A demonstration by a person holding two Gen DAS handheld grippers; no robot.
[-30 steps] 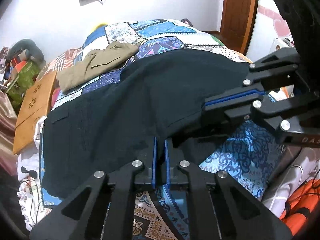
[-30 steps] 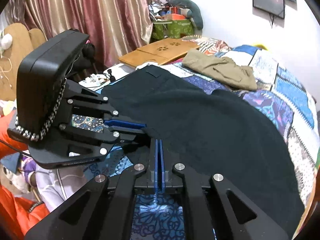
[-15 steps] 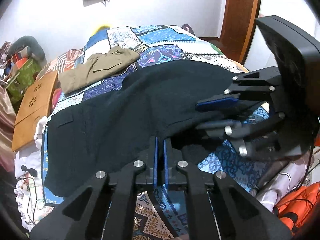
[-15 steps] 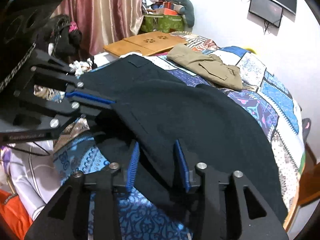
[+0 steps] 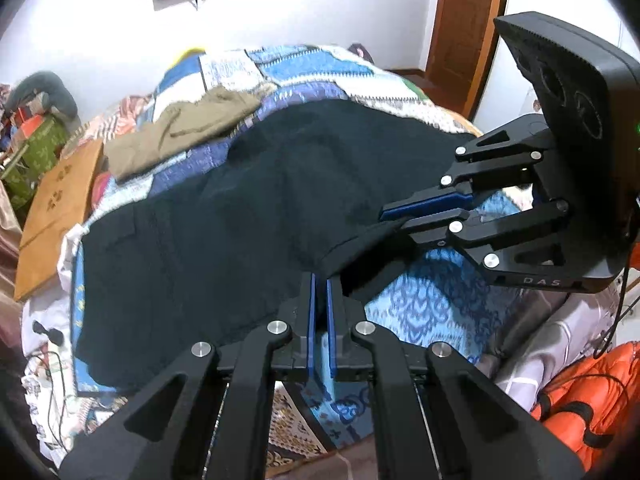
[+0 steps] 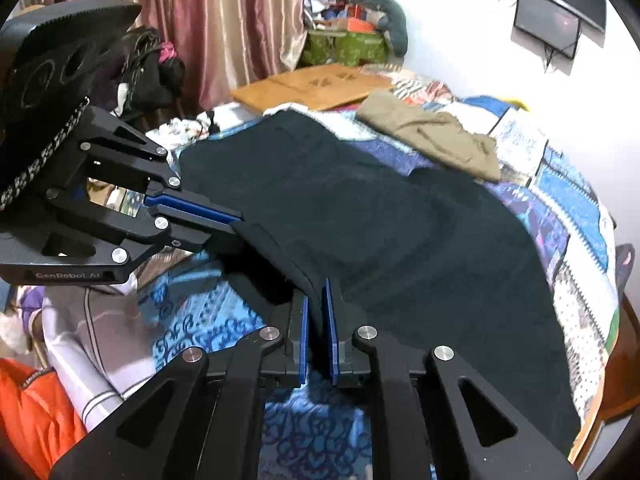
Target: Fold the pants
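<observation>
Black pants (image 5: 240,220) lie spread across a patchwork quilt (image 5: 432,300) on a bed. My left gripper (image 5: 319,280) is shut on their near edge, with dark cloth pinched between the blue pads. The right gripper (image 5: 390,218) reaches in from the right and takes the same edge a little farther along. In the right wrist view its jaws (image 6: 316,292) are closing, and a fold of the black pants (image 6: 400,240) sits pressed between the pads. The left gripper (image 6: 236,224) enters from the left of that view, clamped on the hem. The edge between both grips is raised off the quilt.
Khaki trousers (image 5: 180,136) lie folded at the far side of the bed, beside a wooden board (image 5: 60,208). Orange fabric (image 5: 592,392) and pale bedding lie below the near edge. A striped curtain (image 6: 220,12) and clutter stand behind; a wooden door (image 5: 468,20) is far right.
The right gripper went from shut to wide open around the pants' edge, and has now narrowed onto a fold of it. The left gripper kept its grip.
</observation>
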